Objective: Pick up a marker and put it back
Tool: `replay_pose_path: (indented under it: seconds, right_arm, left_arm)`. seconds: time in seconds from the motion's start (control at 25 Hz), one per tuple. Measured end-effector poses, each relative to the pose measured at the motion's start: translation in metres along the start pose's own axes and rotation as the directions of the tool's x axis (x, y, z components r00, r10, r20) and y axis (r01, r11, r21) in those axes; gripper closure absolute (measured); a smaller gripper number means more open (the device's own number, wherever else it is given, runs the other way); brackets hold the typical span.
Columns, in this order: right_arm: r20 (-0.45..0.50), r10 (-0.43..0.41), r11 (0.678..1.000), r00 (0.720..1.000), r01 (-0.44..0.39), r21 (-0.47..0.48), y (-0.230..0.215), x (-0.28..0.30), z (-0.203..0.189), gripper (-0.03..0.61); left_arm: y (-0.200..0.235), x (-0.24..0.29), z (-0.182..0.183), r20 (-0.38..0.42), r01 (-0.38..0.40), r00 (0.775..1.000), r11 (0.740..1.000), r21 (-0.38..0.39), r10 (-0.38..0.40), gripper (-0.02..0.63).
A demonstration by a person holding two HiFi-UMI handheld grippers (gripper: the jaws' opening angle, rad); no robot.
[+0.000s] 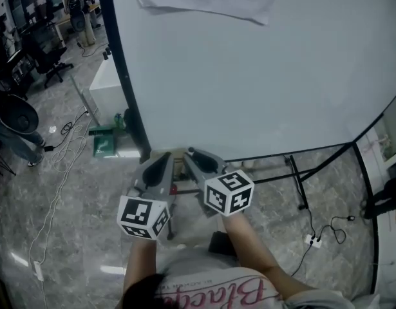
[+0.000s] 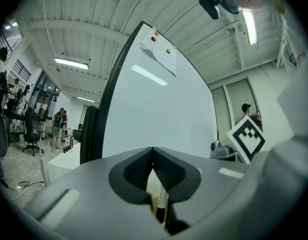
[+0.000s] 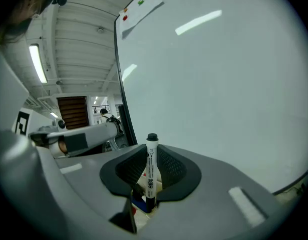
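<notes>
The right tool (image 3: 152,155) is clenched on the marker (image 3: 150,176). Its dark pads (image 3: 166,166) press the white barrel from both sides, so the pen stands upright with its black cap clear above the jaw tips. Its lower end sits down among blue and red items (image 3: 137,201), seemingly other pens kept at the foot of the whiteboard (image 3: 219,84). The left tool (image 2: 152,153) hangs just beside it, jaws together at the tips and grasping nothing, though a second marker (image 2: 163,199) shows through the gap beneath them. The pick-up appears to be the step in hand: the grip is made, but the marker is not yet lifted out. The next move calls for a straight upward draw, barrel kept vertical to clear its neighbours, then lowering it back into place before the jaws let go.
</notes>
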State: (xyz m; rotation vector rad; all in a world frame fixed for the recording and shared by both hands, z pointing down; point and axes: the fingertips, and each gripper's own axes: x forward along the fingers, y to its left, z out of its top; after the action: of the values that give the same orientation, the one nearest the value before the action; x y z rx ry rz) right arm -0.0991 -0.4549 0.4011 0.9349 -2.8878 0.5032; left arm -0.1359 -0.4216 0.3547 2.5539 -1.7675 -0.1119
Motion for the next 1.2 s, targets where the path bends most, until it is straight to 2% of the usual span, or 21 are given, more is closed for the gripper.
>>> replay_pose_path:
  seconds: [0.28,0.48,0.56,0.68,0.92,1.2]
  right_arm:
    - [0.17,0.014,0.999,0.985,-0.007,-0.047,0.016,-0.03,0.06,0.512]
    - [0.231,0.039,0.996,0.972,-0.02,-0.084,0.028,-0.043,0.083,0.512]
    - [0.231,0.04,0.995,0.972,-0.019,-0.093,0.03,-0.044,0.084,0.512]
    - [0.221,0.034,0.995,0.975,-0.014,-0.094,0.029,-0.042,0.081,0.512]
    - [0.209,0.028,0.995,0.977,-0.009,-0.095,0.027,-0.039,0.078,0.512]
    - [0.118,-0.014,1.0,0.993,0.012,0.014,0.008,-0.013,0.036,0.512]
  left_arm:
    - [0.002,-0.003,0.021,0.049,0.012,0.999,1.0,0.003,-0.012,0.614]
    - [0.003,-0.006,0.039,0.084,0.012,0.996,1.0,0.02,-0.014,0.615]
    - [0.003,-0.007,0.042,0.095,0.006,0.995,0.999,0.037,-0.01,0.615]
    - [0.0,-0.007,0.045,0.118,0.03,0.992,0.999,0.024,-0.033,0.615]
    - [-0.001,-0.004,0.042,0.109,0.041,0.993,0.999,0.024,-0.043,0.615]
    - [0.006,-0.005,0.038,0.105,0.021,0.994,1.0,0.017,-0.023,0.615]
